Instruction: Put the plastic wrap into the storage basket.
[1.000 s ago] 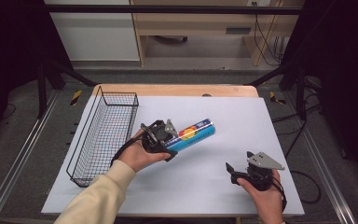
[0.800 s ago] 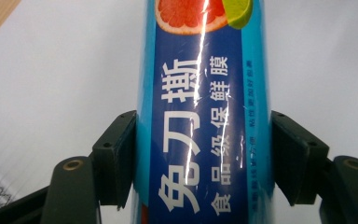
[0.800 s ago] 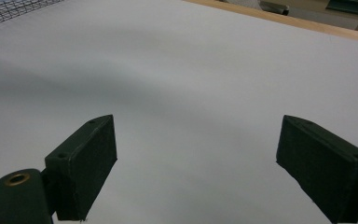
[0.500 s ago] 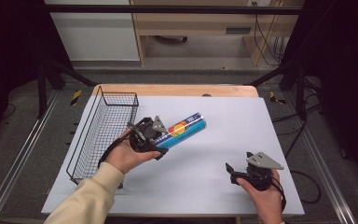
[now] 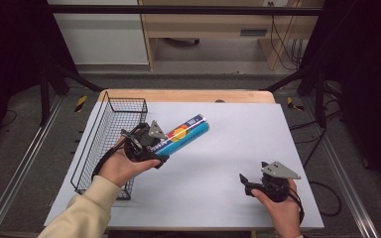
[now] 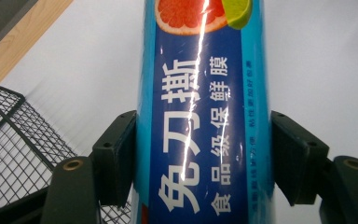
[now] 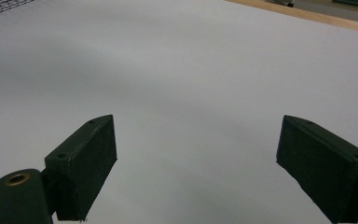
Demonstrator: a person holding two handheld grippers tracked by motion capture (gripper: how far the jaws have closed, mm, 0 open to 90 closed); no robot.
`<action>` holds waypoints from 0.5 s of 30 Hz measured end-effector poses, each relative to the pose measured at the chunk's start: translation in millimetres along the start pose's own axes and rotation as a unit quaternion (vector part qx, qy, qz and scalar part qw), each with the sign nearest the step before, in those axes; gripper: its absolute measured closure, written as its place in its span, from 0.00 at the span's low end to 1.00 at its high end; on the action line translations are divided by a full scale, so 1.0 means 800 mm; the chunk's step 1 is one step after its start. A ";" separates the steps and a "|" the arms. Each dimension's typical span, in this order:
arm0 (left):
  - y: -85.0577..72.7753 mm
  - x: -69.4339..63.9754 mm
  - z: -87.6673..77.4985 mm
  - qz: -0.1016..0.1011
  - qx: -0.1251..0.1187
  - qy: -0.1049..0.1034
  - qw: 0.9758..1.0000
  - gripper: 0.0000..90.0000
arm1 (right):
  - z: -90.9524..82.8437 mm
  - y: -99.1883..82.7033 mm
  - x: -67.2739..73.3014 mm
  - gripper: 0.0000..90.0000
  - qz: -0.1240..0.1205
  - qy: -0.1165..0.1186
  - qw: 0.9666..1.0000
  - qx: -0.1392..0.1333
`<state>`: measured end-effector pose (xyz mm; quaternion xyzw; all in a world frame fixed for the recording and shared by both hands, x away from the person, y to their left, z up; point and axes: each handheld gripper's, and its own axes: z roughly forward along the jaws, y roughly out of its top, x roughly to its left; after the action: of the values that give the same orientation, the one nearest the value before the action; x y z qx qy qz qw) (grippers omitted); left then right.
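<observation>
A blue tube (image 5: pixel 182 133) with white print and a grapefruit and lime picture is held above the white table sheet (image 5: pixel 238 129). My left gripper (image 5: pixel 159 147) is shut on its lower end, and the tube points up and to the right. In the left gripper view the tube (image 6: pixel 205 116) runs between the two black pads (image 6: pixel 116 158), which press on both sides, so my left gripper (image 6: pixel 205 156) grips it. My right gripper (image 5: pixel 244 180) rests low at the front right with its jaws wide apart. The right gripper (image 7: pixel 196 158) has nothing but bare sheet between its pads.
A black wire basket (image 5: pixel 110 130) stands along the table's left side, just left of the left hand, and its mesh (image 6: pixel 9 140) lies close to the left jaw. A wooden table edge (image 5: pixel 188 95) runs along the back. Metal rails flank the table.
The left hand has carried the tube to the left, closer to the wire basket, and a little higher. The right hand and its gripper have stayed where they were.
</observation>
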<state>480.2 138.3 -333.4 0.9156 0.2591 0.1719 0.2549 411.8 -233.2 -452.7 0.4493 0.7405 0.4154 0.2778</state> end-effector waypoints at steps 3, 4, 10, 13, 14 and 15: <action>0.000 0.000 -0.004 -0.003 0.003 0.002 1.000 0.36 | 0.000 0.000 0.001 0.14 0.001 0.000 1.000 0.000; 0.000 0.000 -0.005 -0.002 0.004 0.003 1.000 0.36 | 0.000 0.000 0.001 0.14 0.002 0.000 1.000 0.001; -0.003 0.001 -0.014 -0.005 0.001 0.006 1.000 0.36 | 0.004 0.000 -0.003 0.13 0.005 -0.004 1.000 0.003; -0.005 0.001 -0.020 -0.008 0.001 0.011 1.000 0.36 | 0.012 0.001 -0.011 0.11 0.007 -0.011 1.000 0.008; -0.008 0.002 -0.024 -0.011 0.003 0.013 1.000 0.36 | 0.014 0.001 -0.014 0.11 0.011 -0.012 1.000 0.010; -0.008 0.002 -0.024 -0.011 0.003 0.013 1.000 0.36 | 0.015 0.001 -0.015 0.11 0.010 -0.013 1.000 0.010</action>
<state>470.6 151.1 -320.7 0.9110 0.2730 0.1802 0.2511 426.5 -239.2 -457.4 0.4648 0.7364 0.4049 0.2790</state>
